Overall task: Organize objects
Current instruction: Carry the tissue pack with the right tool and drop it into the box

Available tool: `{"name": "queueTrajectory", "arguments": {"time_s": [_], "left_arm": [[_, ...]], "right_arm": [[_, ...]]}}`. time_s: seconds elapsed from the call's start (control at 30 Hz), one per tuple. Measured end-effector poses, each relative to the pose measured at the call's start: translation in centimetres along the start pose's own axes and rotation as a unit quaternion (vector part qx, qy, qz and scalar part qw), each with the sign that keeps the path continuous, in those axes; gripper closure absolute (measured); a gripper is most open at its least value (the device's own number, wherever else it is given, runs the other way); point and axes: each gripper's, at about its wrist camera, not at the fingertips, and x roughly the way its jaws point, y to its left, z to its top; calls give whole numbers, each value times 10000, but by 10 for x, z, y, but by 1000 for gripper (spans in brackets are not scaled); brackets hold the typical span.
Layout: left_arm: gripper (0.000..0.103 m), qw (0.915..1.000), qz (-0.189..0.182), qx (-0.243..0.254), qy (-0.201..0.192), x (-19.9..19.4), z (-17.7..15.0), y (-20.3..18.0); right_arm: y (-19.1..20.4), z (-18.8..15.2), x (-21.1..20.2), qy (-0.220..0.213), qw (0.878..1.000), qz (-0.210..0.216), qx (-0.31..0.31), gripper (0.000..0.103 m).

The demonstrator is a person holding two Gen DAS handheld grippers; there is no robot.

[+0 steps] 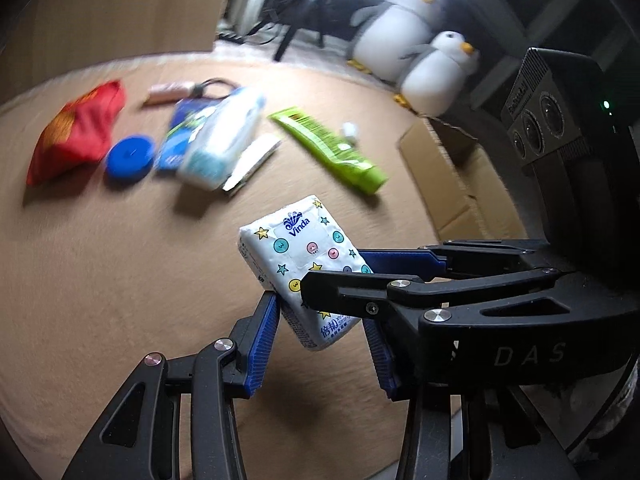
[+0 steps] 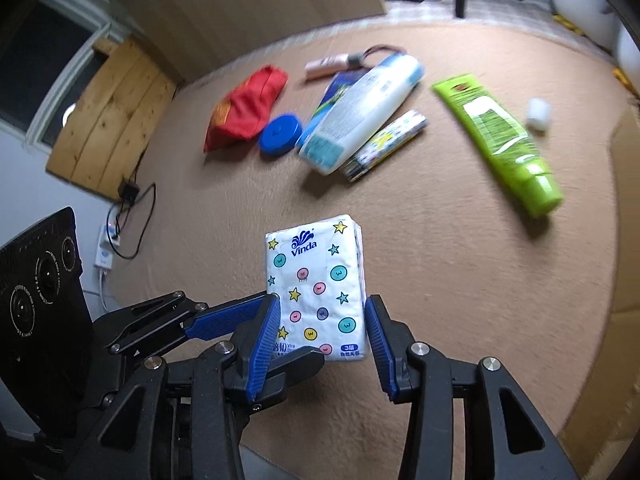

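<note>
one tissue pack [image 2: 316, 292] clamped by both hand-held grippers, left [image 1: 320, 332], right [image 2: 322, 336], two plush penguins [image 1: 416, 36]

The tissue pack [image 2: 316, 288] carried the blue brand name "Vinda" under a small wave-like logo near its top edge, legible in both wrist views. Near its lower edge stood blue Chinese characters beside small Latin print too tiny to make out, and a blue badge in the bottom corner read "3" with a Chinese character after it. In the left wrist view, the black body of the right gripper [image 1: 408, 280] bore pale embossed letters "DAS". Print on the green tube [image 2: 500, 136] and the white bottle [image 2: 360, 112] was too blurred to read.
</note>
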Motion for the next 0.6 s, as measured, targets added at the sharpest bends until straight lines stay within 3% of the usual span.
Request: {"name": "queueTrajectory", "arguments": {"time_s": [0.33, 0.6], "left_arm": [[57, 9960, -427, 782, -12, 11, 30, -80], [57, 9867, -830, 1397, 97, 41, 47, -151]], "right_arm": [[-46, -18, -71, -751, 9945, -328, 656, 62], [-91, -40, -122, -1239, 9822, -808, 1155, 62]]}}
